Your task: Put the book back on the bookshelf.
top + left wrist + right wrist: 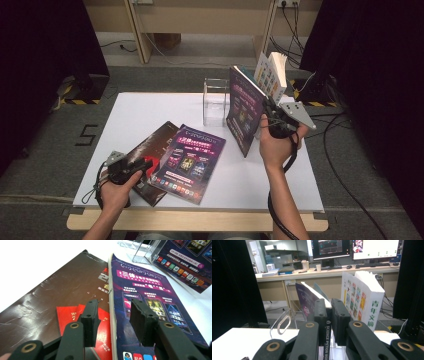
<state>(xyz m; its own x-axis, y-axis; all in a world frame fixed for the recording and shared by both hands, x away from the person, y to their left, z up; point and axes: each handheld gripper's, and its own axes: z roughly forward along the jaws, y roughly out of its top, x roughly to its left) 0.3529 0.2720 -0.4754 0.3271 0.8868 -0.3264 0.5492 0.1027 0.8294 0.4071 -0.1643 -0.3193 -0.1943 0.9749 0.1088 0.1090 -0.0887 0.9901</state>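
My right gripper (270, 112) is shut on the spine of a purple science fiction magazine (245, 112), held upright and tilted above the table's back right. In the right gripper view its pads (339, 315) clamp that spine (327, 340), and the purple cover (305, 300) fans off to the left. My left gripper (145, 165) hovers open at the front left. In the left gripper view (113, 315) it straddles the seam between a brown magazine (57, 295) and a flat purple magazine (150, 290), with nothing gripped.
A clear acrylic holder (216, 100) stands at the back middle of the white table (280, 185), just left of the held magazine. A thick white book (272, 75) stands behind it. Cables run over the floor to the right.
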